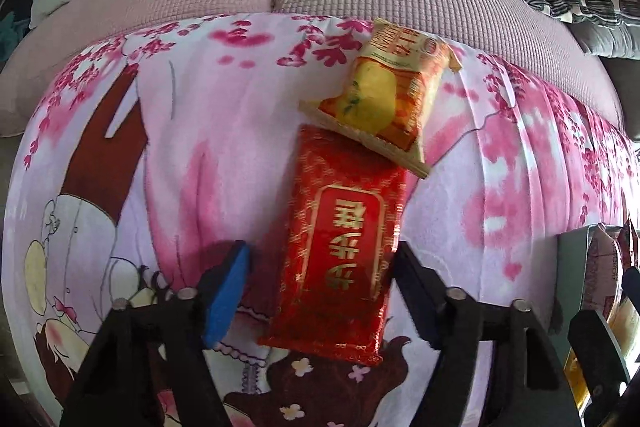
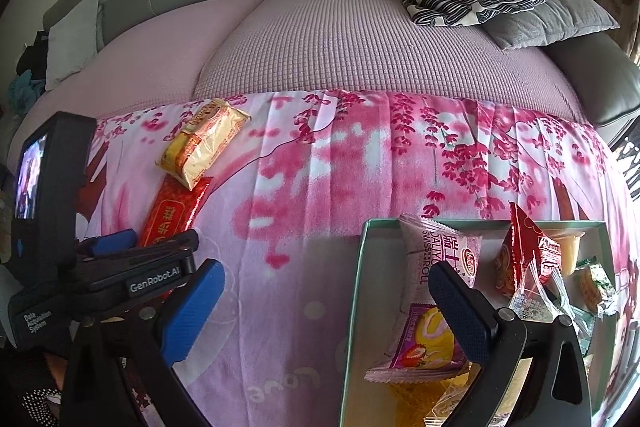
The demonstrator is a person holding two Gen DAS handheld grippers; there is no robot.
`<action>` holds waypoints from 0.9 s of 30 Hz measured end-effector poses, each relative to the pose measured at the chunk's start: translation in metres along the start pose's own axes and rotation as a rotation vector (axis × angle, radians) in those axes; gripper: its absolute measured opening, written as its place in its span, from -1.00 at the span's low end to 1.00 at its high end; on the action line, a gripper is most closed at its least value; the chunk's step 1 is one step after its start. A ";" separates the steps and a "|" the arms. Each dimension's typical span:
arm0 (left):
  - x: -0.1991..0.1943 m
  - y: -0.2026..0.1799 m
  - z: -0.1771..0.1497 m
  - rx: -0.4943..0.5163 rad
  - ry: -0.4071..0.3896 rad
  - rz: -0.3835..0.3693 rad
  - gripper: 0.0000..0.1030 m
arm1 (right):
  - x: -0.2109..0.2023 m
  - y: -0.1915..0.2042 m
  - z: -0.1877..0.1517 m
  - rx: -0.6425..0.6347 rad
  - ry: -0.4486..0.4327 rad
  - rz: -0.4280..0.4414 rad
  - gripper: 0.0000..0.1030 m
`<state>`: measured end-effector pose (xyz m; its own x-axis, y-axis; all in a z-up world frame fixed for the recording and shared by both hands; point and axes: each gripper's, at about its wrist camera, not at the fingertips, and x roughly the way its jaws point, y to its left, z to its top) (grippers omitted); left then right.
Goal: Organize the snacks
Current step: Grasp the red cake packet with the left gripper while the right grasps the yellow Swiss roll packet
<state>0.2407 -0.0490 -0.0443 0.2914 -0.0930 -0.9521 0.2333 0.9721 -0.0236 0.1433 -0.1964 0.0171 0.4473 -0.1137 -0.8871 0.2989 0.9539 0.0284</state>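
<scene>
a flat red snack packet (image 1: 340, 247) lies on the blanket, a yellow packet (image 1: 384, 95) overlapping its far end.

Pink floral blanket (image 2: 320, 187) spread over sofa seat; on it: red packet (image 1: 340, 247); yellow packet (image 1: 384, 95) overlapping its far end; snack box (image 2: 356, 287).

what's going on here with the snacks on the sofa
A person with a claw in each hand is sorting snacks into a box. The left claw straddles a red packet on the pink blanket, one pad against its edge. A yellow packet overlaps the packet's far end. The right claw hangs open by the box.
</scene>
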 end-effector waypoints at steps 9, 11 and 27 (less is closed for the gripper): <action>-0.007 0.023 0.003 -0.057 -0.019 -0.033 -0.06 | 0.002 0.010 0.003 -0.019 0.006 -0.003 1.00; -0.009 0.032 0.002 -0.069 -0.022 -0.031 -0.07 | 0.003 0.014 0.004 -0.024 0.010 0.005 1.00; -0.017 0.086 0.026 -0.121 -0.063 0.055 -0.07 | 0.023 0.038 0.056 0.057 0.042 0.184 1.00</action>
<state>0.2799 0.0310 -0.0219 0.3596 -0.0489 -0.9318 0.1035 0.9946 -0.0123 0.2120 -0.1783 0.0232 0.4633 0.0744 -0.8831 0.2628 0.9401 0.2171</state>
